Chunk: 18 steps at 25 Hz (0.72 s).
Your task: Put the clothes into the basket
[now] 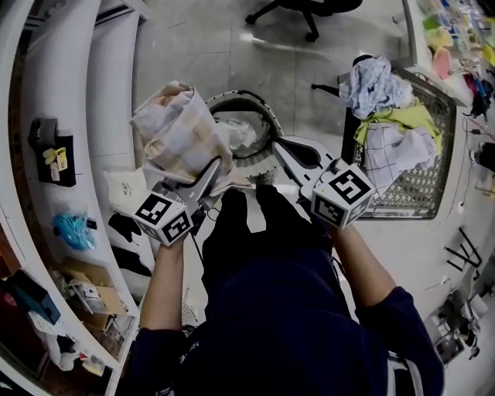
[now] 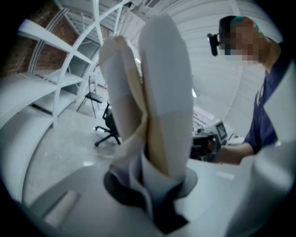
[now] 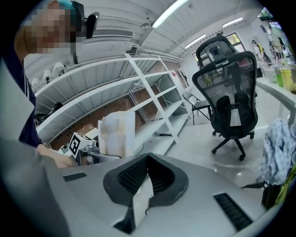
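A folded beige-and-white plaid cloth [image 1: 176, 131] stands up from my left gripper [image 1: 210, 176], which is shut on its lower end; in the left gripper view the cloth [image 2: 152, 102] rises straight out of the jaws. My right gripper [image 1: 278, 148] is level with it to the right, its jaws closed with a thin white edge of cloth [image 3: 138, 199] pinched between them. Just beyond both grippers stands a round basket [image 1: 232, 97] with a white garment [image 1: 241, 128] inside. The plaid cloth [image 3: 118, 134] also shows in the right gripper view, off to the left.
A metal mesh cart [image 1: 421, 189] at the right holds a heap of clothes [image 1: 387, 108]. White shelves [image 1: 54, 93] curve along the left, with small items on them. An office chair [image 1: 309, 11] stands at the far end of the floor. A cluttered table [image 1: 456, 39] sits at the top right.
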{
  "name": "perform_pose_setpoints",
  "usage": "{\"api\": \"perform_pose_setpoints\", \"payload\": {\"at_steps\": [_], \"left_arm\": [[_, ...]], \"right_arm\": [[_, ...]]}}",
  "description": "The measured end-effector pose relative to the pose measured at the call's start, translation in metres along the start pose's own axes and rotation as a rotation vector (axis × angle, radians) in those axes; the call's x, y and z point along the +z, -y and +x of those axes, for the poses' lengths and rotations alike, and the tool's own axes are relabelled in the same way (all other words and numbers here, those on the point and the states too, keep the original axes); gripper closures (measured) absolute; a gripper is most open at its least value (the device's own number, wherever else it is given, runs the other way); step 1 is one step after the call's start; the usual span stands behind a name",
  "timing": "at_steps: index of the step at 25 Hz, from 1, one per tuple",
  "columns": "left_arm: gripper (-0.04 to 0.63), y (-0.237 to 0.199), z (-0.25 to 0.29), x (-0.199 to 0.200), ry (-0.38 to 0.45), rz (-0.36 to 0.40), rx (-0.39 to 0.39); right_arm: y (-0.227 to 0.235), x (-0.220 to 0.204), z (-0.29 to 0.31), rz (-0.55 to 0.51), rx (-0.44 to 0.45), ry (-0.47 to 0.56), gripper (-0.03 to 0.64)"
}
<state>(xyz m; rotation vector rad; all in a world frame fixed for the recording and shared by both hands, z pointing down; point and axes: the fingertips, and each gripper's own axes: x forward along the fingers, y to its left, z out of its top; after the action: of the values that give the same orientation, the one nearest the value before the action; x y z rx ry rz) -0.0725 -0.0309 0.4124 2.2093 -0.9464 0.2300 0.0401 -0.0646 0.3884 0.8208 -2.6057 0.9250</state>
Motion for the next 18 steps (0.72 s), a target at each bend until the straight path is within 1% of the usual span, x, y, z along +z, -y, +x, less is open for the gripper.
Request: {"api": "perform_pose_setpoints", "payload": {"at_steps": [5,8,11,13,18], "left_arm": [[0.518,-0.033,0.024,-0.038,-0.078,-0.076,-0.043],[0.518,-0.053,0.044,-0.072,-0.140,-0.130,-0.057],[0.518,-0.072,0.066,-0.109,-0.191,-0.202,-0.064],[0.520,-0.084,0.077,-0.131,-0.213,-0.248,-0.064],[0.520,-0.104,0.108,-0.182,-0.274,-0.318,-0.065]], "right_arm": [[0.013,-0.035,0.019,0.051,-0.047,-0.049,0.610],[0.023,-0.058,0.027,0.085,-0.076,-0.086,0.611],[0.037,-0.082,0.036,0.117,-0.102,-0.119,0.609],[0.044,-0.098,0.045,0.125,-0.109,-0.145,0.611],[0.059,-0.131,0.065,0.154,-0.101,-0.201,0.611]]}}
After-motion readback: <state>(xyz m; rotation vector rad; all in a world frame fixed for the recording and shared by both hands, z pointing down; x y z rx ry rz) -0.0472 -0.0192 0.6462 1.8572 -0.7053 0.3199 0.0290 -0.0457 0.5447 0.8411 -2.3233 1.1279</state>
